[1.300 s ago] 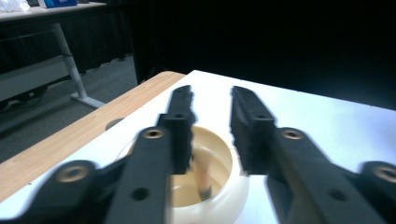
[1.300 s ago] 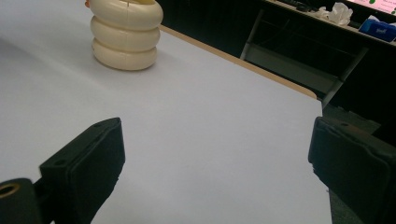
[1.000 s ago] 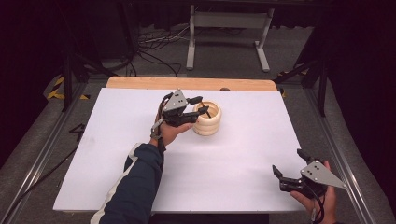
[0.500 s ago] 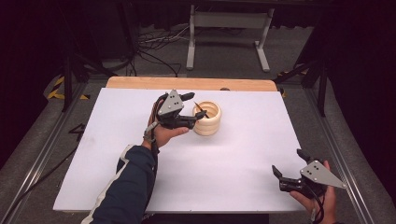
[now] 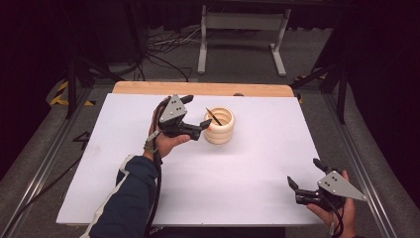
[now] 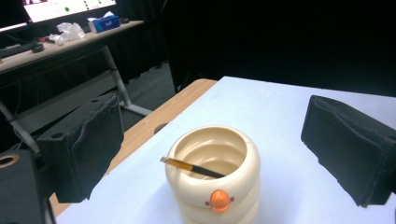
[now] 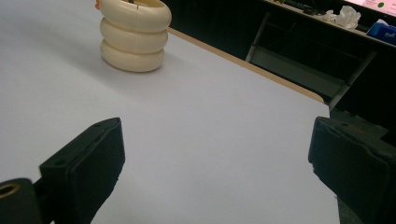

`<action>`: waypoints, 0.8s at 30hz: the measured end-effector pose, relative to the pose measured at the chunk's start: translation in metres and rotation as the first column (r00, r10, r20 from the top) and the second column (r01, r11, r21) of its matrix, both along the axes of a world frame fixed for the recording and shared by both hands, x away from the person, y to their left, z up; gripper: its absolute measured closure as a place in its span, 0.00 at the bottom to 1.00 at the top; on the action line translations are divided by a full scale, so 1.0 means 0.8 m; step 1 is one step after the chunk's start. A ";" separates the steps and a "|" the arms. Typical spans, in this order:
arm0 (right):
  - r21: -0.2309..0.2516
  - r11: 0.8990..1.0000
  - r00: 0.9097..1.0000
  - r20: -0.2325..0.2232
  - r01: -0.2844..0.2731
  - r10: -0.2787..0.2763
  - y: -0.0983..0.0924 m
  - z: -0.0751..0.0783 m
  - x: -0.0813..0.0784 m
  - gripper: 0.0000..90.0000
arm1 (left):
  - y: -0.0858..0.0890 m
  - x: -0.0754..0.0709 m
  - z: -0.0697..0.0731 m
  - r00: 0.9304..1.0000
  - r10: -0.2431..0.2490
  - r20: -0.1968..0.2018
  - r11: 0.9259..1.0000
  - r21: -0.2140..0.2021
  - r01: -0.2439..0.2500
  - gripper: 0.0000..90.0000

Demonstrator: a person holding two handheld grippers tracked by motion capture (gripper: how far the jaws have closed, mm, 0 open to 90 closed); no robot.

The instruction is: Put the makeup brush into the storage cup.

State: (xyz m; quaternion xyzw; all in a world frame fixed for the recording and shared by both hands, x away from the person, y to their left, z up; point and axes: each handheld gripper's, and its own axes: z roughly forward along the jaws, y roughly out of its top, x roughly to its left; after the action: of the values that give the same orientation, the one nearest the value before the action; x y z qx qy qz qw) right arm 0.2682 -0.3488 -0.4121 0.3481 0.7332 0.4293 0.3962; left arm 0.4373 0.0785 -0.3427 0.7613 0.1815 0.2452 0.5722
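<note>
Two grippers are over the table (image 5: pixel 148 198). A cream ringed pot (image 5: pixel 220 126) stands near its far edge, with a pencil (image 5: pixel 213 116) leaning inside against the rim. Just left of the pot, the left gripper (image 5: pixel 195 111) has just been opening its jaws; nothing lies between them. Well apart from the pot, toward the near right corner, the right gripper (image 5: pixel 303 174) has its jaws spread, empty.

Cream ribbed pot (image 6: pixel 212 179) with orange knob (image 6: pixel 219 199); black-and-amber pencil (image 6: pixel 191 167); white table (image 5: pixel 247 168); black gripper pads (image 6: pixel 81 144).
</note>
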 end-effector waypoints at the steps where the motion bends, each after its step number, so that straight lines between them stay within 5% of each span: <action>1: 0.001 1.000 1.000 -0.001 0.000 0.000 0.000 0.000 0.000 0.05 | 0.001 -0.001 0.000 1.000 0.005 0.000 1.000 -0.002 -0.005 0.05; 24: -0.002 1.000 1.000 0.004 -0.004 0.004 0.001 0.000 0.000 0.05 | 0.026 -0.029 0.013 0.997 0.027 0.076 0.998 0.055 -0.031 0.06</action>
State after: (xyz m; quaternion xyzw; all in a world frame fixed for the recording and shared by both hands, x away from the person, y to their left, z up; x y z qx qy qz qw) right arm 0.2680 -0.3479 -0.4117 0.3454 0.7335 0.4302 0.3970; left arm 0.4145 0.0990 -0.3325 0.7646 0.1640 0.2870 0.5533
